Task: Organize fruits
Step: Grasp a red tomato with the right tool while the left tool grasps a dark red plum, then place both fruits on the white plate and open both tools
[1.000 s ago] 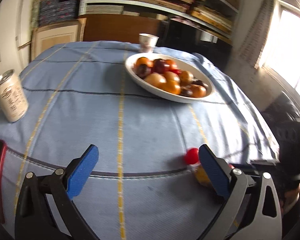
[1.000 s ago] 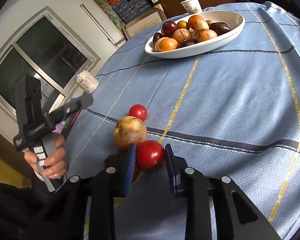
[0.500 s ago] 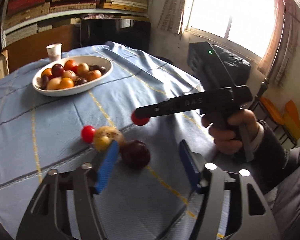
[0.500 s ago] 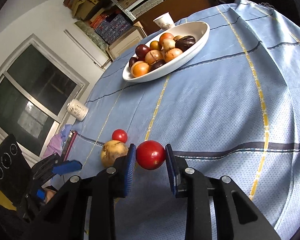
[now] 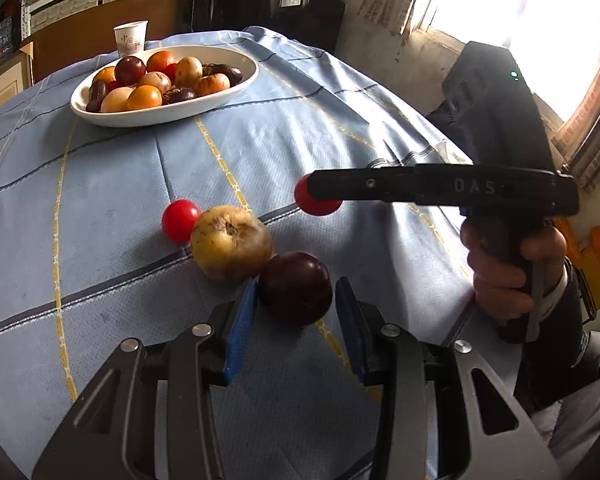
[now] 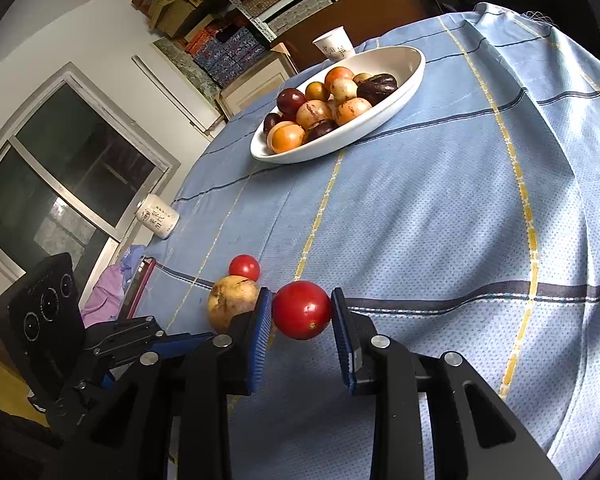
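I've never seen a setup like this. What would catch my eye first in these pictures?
Probably the right tool holding a shiny red tomato clear above the blue tablecloth. Next, the left tool, its jaws closing around a dark purple fruit that lies beside a yellowish one. Farther back sits a white bowl heaped with fruit.

Woven cloth over the table (image 5: 340,128), pale blue, matt, dimpled weave. Glossy white glazed bowl (image 5: 228,92); inside, smooth waxy skins, some shiny, some dull. Paper cup (image 5: 131,39), matt white. Red tomato (image 6: 302,310), slick and glossy. Dark plum (image 5: 296,293), smooth with a soft sheen. Yellow-brown fruit (image 5: 231,242), dull, scuffed and blotchy. Small tomato (image 5: 179,220), polished red. Blue ribbed pads (image 6: 260,330), rubbery, on matt black plastic arms with bright metal rivets. Printed can (image 6: 157,216), satin finish.
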The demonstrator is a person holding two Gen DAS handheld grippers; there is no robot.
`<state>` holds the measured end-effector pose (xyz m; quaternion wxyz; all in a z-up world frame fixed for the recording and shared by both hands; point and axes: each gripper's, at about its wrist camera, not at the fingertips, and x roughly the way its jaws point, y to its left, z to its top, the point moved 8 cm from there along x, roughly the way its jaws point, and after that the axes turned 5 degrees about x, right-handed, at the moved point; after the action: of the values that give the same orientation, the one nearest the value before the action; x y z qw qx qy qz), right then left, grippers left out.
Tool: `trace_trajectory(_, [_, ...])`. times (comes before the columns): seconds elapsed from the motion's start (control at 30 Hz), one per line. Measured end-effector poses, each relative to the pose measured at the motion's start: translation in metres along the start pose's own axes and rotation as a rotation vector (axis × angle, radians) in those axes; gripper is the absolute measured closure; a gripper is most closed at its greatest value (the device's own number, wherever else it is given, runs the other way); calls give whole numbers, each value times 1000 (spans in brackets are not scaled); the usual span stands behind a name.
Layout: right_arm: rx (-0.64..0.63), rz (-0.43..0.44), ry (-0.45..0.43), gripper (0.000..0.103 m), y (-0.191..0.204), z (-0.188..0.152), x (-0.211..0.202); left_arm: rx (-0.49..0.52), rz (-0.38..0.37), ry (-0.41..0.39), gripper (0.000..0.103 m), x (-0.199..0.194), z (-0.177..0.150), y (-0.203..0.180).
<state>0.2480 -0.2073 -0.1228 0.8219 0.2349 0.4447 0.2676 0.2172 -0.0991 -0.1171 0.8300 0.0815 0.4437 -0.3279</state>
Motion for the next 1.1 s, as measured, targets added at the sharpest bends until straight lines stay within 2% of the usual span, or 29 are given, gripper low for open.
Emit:
trace_trajectory(0.23, [-3, 2, -7, 72, 0, 0, -2, -2, 12, 44, 63, 13, 2, -3])
trace_trajectory(0.7, [-3, 2, -24, 72, 0, 0, -7, -42, 6, 32, 65, 16, 9, -1])
trace_trajectory(1.1, [-20, -5, -41, 72, 1, -1, -8, -83, -58, -74, 65, -13, 13, 5])
